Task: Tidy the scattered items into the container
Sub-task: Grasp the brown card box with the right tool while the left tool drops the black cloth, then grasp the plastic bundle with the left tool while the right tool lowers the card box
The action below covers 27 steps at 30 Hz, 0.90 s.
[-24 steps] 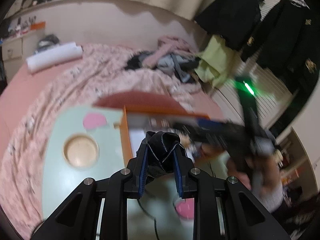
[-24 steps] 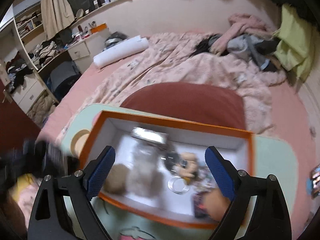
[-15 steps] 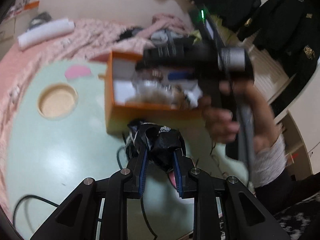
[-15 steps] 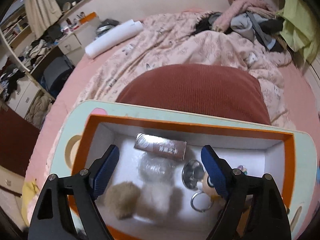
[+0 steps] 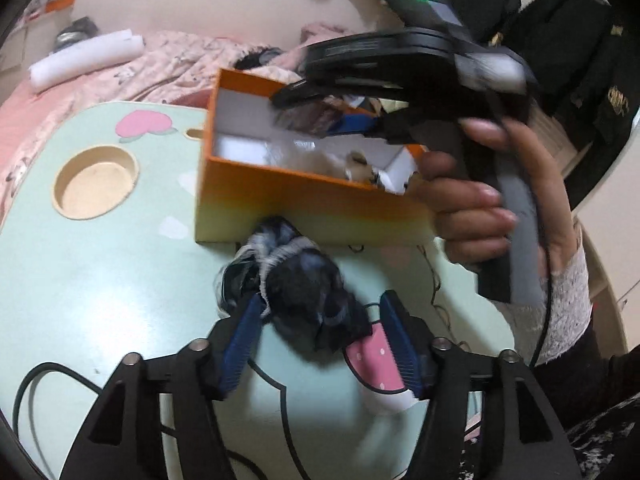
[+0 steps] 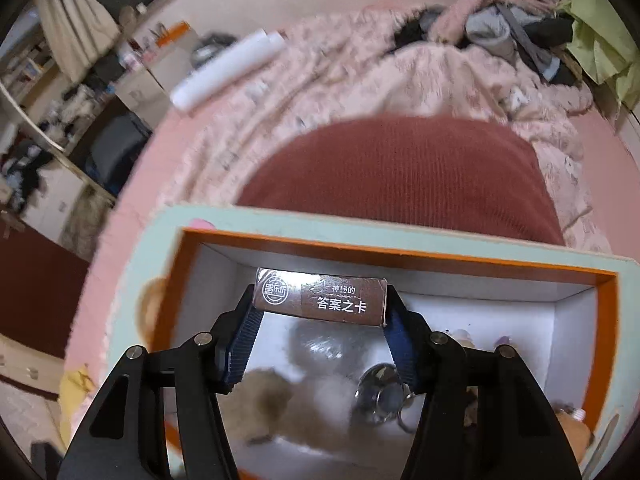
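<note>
The orange box (image 5: 304, 200) stands on the mint-green table (image 5: 100, 272); its white inside shows in the right wrist view (image 6: 560, 320). My left gripper (image 5: 320, 328) is open, its jaws spread around a black crumpled bundle (image 5: 304, 288) that lies on the table against the box's front wall. My right gripper (image 6: 320, 312) is shut on a brown card box (image 6: 320, 296) with white print, inside the orange box near its far wall. A fluffy pompom (image 6: 280, 404), a clear ball (image 6: 320, 344) and a metal keyring (image 6: 384, 396) lie in the box.
The table has a round cup recess (image 5: 96, 184) at the left. A black cable (image 5: 52, 376) trails over its near edge. A dark red cushion (image 6: 400, 176) and a pink blanket (image 6: 320, 80) lie beyond. The right hand and gripper body (image 5: 500, 200) hang over the box.
My left gripper has opened and let go of the black bundle beside the box. My right gripper has moved down into the box and shut on the brown card box.
</note>
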{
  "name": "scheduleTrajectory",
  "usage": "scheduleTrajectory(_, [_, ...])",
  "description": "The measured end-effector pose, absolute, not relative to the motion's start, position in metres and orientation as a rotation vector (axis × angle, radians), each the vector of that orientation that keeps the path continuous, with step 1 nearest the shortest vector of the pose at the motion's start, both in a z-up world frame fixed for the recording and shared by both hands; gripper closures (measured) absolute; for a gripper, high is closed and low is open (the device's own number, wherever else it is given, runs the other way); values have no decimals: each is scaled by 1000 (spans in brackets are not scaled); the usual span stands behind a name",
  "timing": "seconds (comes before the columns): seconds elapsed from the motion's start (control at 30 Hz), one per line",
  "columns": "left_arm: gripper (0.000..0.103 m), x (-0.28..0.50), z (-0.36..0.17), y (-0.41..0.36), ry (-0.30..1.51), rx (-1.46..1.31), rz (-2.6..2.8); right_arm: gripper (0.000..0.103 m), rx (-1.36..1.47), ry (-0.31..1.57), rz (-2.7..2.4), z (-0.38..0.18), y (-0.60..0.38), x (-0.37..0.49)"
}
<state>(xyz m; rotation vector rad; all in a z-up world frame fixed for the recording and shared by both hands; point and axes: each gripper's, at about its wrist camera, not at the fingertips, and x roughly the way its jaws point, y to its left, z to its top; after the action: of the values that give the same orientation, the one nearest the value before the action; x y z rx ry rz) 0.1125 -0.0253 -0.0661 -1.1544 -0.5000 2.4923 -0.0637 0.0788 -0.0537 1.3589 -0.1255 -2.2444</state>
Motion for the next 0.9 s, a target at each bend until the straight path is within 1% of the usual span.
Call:
scheduleTrajectory(0.07, [36, 114, -60, -34, -528, -1136, 2497, 43, 1229, -192, -2241, -29, 90, -53])
scheduleTrajectory(0.17, [36, 112, -47, -46, -540, -1125, 2519, 43, 1005, -250, -2286, 7, 124, -24])
scheduleTrajectory(0.23, [36, 109, -35, -53, -540, -1095, 2531, 43, 920, -260, -2295, 18, 146, -4])
scheduleTrajectory(0.3, [36, 99, -21, -56, -509, -1069, 2546, 43, 896, -255, -2280, 18, 161, 14])
scheduleTrajectory(0.4, [36, 73, 1, -48, -415, -1052, 2559, 43, 925, -199, -2253, 4, 173, 44])
scheduleTrajectory(0.5, [38, 42, 12, -26, -298, -1124, 2558, 43, 991, -149, -2225, -18, 175, 66])
scheduleTrajectory(0.57, [48, 20, 12, -10, -230, -1198, 2537, 43, 1050, -119, -2239, -37, 174, 74])
scheduleTrajectory(0.6, [55, 7, 10, -3, -211, -1238, 2514, 43, 1088, -87, -2262, -48, 172, 75])
scheduleTrajectory(0.63, [59, -5, 5, 3, -210, -1284, 2496, 43, 1113, -58, -2285, -57, 170, 75])
scheduleTrajectory(0.67, [61, -15, 0, 6, -212, -1329, 2488, 43, 1126, -34, -2304, -64, 169, 76])
scheduleTrajectory(0.73, [63, -34, -11, 11, -201, -1404, 2494, 43, 1130, 9, -2341, -76, 167, 77])
scheduleTrajectory(0.9, [62, -61, -38, 22, -99, -1574, 2527, 43, 1097, 102, -2413, -91, 161, 81])
